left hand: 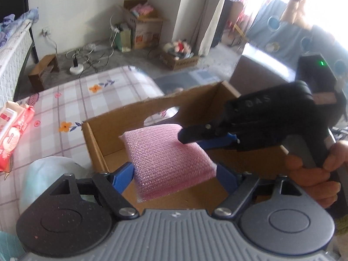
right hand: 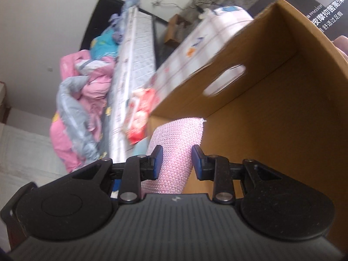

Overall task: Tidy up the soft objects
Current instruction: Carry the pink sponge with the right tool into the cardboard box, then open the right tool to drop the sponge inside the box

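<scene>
Jaws of both grippers, L [left hand: 174, 171] & R [right hand: 177, 159], seemingly clamp pink sponge [left hand: 167, 158].

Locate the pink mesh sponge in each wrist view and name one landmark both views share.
Left wrist: pink mesh sponge sits centre frame, over the open cardboard box, between this gripper's blue jaws.
Right wrist: the sponge is lower centre, running up between the jaws toward the box.
Shared landmark: the oval handle cutout in the box wall.
</scene>
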`<state>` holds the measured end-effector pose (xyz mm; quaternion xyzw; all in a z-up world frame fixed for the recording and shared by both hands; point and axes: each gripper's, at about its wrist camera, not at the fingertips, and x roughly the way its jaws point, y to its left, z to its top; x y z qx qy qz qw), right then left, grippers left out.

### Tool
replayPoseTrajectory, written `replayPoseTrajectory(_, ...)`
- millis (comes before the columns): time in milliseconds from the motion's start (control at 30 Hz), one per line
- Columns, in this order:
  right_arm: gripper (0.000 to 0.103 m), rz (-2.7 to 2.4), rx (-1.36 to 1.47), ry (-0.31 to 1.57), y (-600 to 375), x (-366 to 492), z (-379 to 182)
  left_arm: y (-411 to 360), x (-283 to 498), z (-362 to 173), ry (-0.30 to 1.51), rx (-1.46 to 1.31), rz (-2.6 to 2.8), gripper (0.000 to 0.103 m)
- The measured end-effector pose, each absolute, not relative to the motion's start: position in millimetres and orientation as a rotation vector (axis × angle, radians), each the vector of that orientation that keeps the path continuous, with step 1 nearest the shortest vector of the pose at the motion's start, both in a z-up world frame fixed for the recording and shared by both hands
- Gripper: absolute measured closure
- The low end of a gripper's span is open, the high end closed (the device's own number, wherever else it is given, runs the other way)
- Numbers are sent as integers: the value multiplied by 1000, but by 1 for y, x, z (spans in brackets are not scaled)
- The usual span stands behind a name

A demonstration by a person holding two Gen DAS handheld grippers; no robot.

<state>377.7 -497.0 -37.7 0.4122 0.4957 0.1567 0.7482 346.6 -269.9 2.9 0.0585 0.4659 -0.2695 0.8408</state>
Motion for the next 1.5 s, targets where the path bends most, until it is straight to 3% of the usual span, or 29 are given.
replayPoseTrajectory(267,74,216,836,1188,-482,414,-116,-253,356,-4,1002,96,-541,19)
replayPoseTrajectory(500,72,204,778,1162,-474,388,-97,-202,336,37,929,84,-490,19)
replayPoseTrajectory(733,63,129,824,1307,-464,357,-120,-137,291,70,882,104,-410,16)
replayPoseTrajectory(1100,69,78,1130,1286,-422,332,-163,-60,235,65,898,1,-343,16)
replayPoseTrajectory(1500,70,139,994,1237,-389,360,-153,-21,201,44,893,-94,-309,16)
